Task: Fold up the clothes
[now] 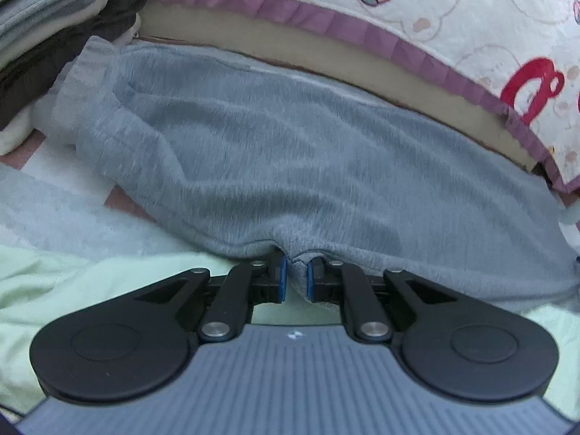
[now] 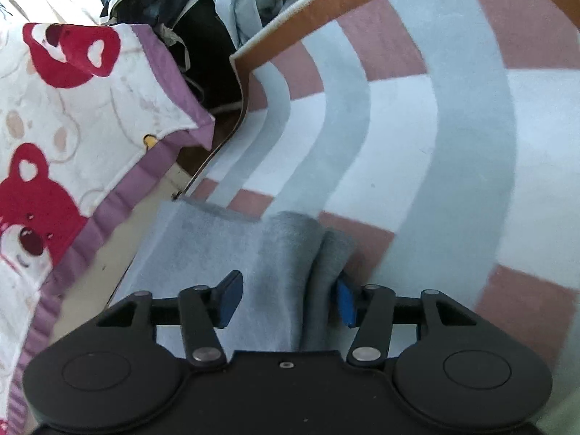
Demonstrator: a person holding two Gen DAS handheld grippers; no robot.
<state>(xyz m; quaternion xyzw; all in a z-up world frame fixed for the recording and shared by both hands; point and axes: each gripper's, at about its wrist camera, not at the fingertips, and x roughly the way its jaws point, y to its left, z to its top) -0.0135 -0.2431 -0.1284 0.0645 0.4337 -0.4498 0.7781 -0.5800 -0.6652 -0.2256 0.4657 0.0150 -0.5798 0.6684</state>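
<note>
The left gripper (image 1: 294,278) is seen pressed nearly together, a tuck of the grey garment's (image 1: 290,152) near hem pinched between its blue pads (image 1: 281,278). The right gripper (image 2: 286,299) stands wider in its own view, yet a thick bunched fold of the same grey garment (image 2: 290,253) fills the gap from pad to pad, so it is judged to be clamped on that cloth.

From the left gripper the garment is spread straight ahead and away, its long axis running across the view from a cuffed end at the far left to the far right, parallel to the purple-bordered bear quilt (image 1: 471,36) beyond it. The garment lies on the checked rug (image 2: 417,116), just beside the quilt's edge. A pile of folded clothes (image 1: 47,36) is stacked at the garment's far-left end, and pale green cloth (image 1: 72,290) lies on the near side of the hem.

Both grippers are placed along the near edge, neither clearly nearer the bulk of the cloth. The coming fold is judged to turn on that held edge being carried across the long axis toward the quilt side.
</note>
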